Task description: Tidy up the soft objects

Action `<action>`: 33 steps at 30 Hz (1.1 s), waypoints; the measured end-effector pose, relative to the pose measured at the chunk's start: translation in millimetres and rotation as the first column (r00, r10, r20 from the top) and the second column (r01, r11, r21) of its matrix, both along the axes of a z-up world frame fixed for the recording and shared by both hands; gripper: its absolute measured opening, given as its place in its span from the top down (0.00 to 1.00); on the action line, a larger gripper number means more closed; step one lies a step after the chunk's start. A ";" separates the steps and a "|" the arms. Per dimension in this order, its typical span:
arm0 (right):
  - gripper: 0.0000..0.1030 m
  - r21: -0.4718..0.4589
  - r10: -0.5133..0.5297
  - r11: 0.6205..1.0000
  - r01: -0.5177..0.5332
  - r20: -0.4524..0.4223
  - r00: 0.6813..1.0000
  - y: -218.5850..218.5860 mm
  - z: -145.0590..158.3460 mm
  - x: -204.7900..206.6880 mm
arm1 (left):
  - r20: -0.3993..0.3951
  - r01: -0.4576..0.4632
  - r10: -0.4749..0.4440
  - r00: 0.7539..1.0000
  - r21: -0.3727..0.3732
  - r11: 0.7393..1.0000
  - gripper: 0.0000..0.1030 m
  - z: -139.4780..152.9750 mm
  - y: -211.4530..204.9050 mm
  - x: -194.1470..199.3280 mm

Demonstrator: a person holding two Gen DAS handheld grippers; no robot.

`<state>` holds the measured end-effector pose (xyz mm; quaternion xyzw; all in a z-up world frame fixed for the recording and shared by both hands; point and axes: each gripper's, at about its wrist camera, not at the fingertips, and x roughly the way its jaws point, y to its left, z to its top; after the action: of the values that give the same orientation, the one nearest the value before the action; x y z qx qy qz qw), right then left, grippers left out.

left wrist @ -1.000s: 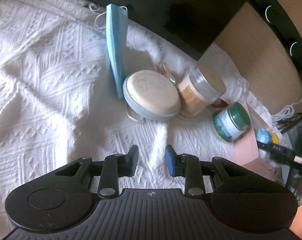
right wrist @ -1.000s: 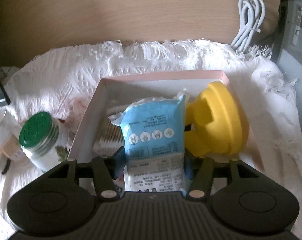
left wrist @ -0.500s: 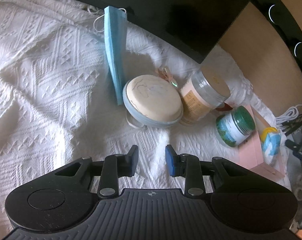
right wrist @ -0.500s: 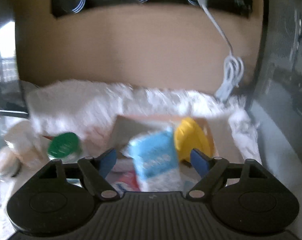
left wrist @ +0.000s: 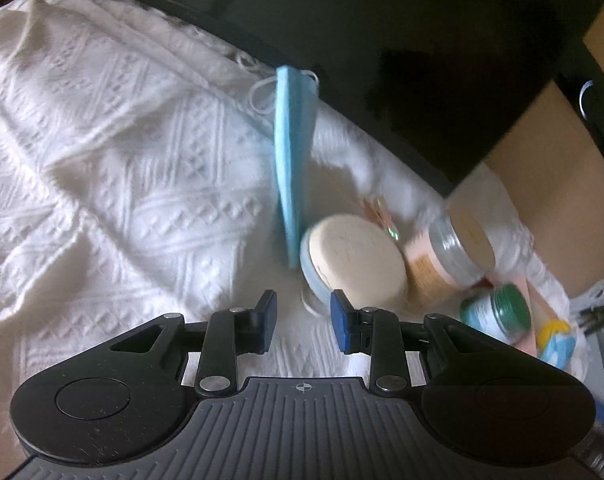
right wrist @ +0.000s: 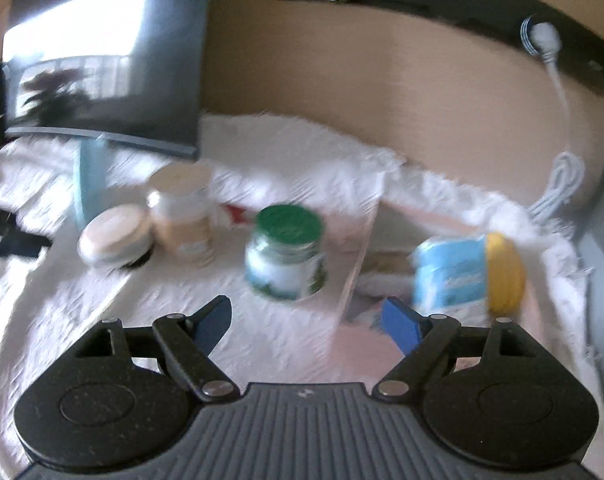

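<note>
A blue tissue pack [right wrist: 449,276] lies in the pink box [right wrist: 361,256] beside a yellow round object [right wrist: 505,276]. My right gripper [right wrist: 307,326] is open and empty, pulled back above the cloth in front of the box. A folded blue face mask [left wrist: 292,148] lies on the white cloth by the dark monitor. My left gripper [left wrist: 302,320] is open and empty, hovering just short of a cream-topped round container [left wrist: 353,256], which also shows in the right wrist view [right wrist: 114,236].
A clear jar with a tan label [left wrist: 449,256], a green-lidded jar [right wrist: 288,252] and a small pink clip [left wrist: 377,212] stand on the white cloth [left wrist: 102,184]. A dark monitor [right wrist: 102,60] stands behind. A white cable [right wrist: 557,188] hangs at the wall.
My right gripper let go of the tissue pack in the pink box, opened wide and drew back to the left. My left gripper drifted left, still open.
</note>
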<state>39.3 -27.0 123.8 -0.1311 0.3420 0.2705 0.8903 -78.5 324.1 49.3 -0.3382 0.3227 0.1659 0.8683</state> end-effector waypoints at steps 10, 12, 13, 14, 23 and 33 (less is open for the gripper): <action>0.19 -0.028 0.024 0.999 -0.026 -0.089 0.996 7.0 -21.9 -12.7 | 0.083 0.147 -0.143 0.986 -0.045 0.988 0.69 14.0 17.4 36.5; 0.19 -0.035 0.019 0.999 -0.023 -0.105 0.994 6.0 -25.1 -13.9 | 0.088 0.246 -0.242 0.966 -0.040 0.968 0.69 15.5 22.5 62.6; 0.19 -0.039 0.018 0.999 -0.023 -0.116 0.993 6.3 -26.9 -14.3 | 0.080 0.281 -0.278 0.957 -0.025 0.959 0.69 14.9 25.1 76.1; 0.19 -0.043 0.020 0.999 -0.025 -0.128 0.992 6.8 -28.9 -14.8 | 0.062 0.311 -0.310 0.949 -0.002 0.951 0.69 13.6 27.2 89.5; 0.19 -0.086 0.084 0.990 -0.108 -0.244 0.966 18.8 -47.4 -23.7 | -0.025 0.473 -0.472 0.881 0.042 0.880 0.69 -22.0 51.2 152.4; 0.19 0.066 0.187 0.982 -0.177 -0.221 0.957 62.0 -22.2 -15.2 | 0.070 0.577 -0.573 0.817 -0.086 0.812 0.64 -17.0 48.3 98.3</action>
<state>24.1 34.9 101.6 -0.1103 0.4215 0.3721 0.8196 19.8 372.5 32.3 -0.2728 0.4000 -0.1280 0.8655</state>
